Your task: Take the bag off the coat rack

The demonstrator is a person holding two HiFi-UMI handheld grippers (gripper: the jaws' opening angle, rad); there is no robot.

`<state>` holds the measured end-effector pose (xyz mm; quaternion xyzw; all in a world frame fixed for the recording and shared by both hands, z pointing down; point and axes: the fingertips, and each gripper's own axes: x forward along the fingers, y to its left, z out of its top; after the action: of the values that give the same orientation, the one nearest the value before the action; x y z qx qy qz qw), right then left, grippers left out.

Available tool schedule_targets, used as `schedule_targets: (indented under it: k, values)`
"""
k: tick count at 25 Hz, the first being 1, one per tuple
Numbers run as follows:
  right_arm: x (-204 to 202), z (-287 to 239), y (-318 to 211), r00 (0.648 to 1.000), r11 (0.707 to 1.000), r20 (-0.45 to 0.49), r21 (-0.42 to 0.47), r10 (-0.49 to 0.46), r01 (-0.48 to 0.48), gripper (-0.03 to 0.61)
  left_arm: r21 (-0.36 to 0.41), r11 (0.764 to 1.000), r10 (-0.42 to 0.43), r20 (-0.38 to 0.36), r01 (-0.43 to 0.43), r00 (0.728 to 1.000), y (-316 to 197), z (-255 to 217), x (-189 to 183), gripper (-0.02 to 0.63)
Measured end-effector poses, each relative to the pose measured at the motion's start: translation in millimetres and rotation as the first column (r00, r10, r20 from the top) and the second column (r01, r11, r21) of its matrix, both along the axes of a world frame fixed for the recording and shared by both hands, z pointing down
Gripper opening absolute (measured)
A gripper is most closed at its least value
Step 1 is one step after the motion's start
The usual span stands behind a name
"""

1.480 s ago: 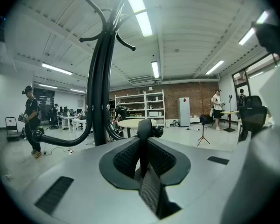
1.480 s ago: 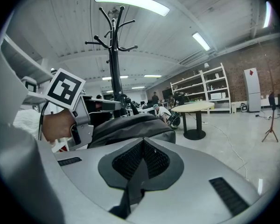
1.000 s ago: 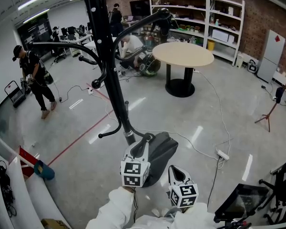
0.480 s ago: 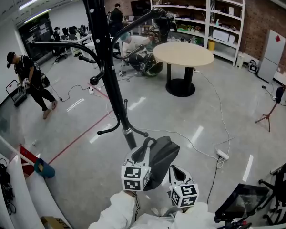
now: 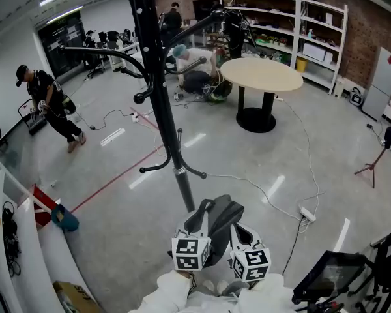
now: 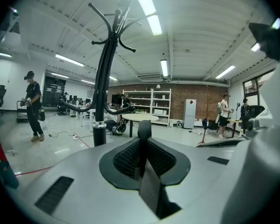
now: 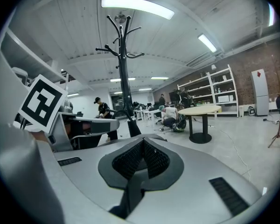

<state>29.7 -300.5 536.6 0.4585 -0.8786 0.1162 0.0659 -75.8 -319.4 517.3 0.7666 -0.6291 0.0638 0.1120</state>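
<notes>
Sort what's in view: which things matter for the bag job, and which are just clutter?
Job: bag, held by the left gripper; coat rack.
Lying about: round table, shelves, power strip.

Bright, even light fills the hall from long ceiling lights [image 6: 154, 24], which burn out to plain white glare in both gripper views. The polished floor [image 5: 267, 175] throws back pale streaks of them, and shadows are faint and soft-edged. Wide-angle lenses bow the coat rack [image 5: 159, 96] and the far walls, and the gripper views darken to black at their corners. What lies closest to those lenses is slightly soft, the distance sharper.
</notes>
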Motion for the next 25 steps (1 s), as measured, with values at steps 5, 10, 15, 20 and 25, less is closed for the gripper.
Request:
schedule_targets:
  k: [5,10,15,20,25]
  values:
    - [-10.6,-6.3,5.6,0.999,0.998,-0.006,0.028,-0.052,0.052,0.011,-0.016,0.999,-0.036,-0.011,0.036,0.999,22.6,10.8,2.0,0.043]
    - [-22.7,-6.3,13.6,0.995,0.994,-0.002,0.027,-0.104,0.104,0.011,-0.027,0.997,-0.075,-0.033,0.074,0.997,43.3,12.3,-2.4,0.043]
    - [-33.5,-4.6,26.1,0.990,0.989,0.002,0.024,-0.144,0.144,0.011,-0.016,0.993,-0.114,-0.067,0.113,0.991,64.4,3.0,-8.8,0.041]
    - [-39.2,-9.9,38.0,0.988,0.987,0.005,0.034,-0.157,0.156,0.011,-0.001,0.990,-0.143,-0.078,0.143,0.987,78.0,-5.0,-12.3,0.043]
    - [-40.9,-14.4,54.9,0.991,0.990,0.015,0.050,-0.137,0.136,0.011,-0.016,0.988,-0.156,-0.092,0.155,0.983,93.0,-3.3,-15.2,0.041]
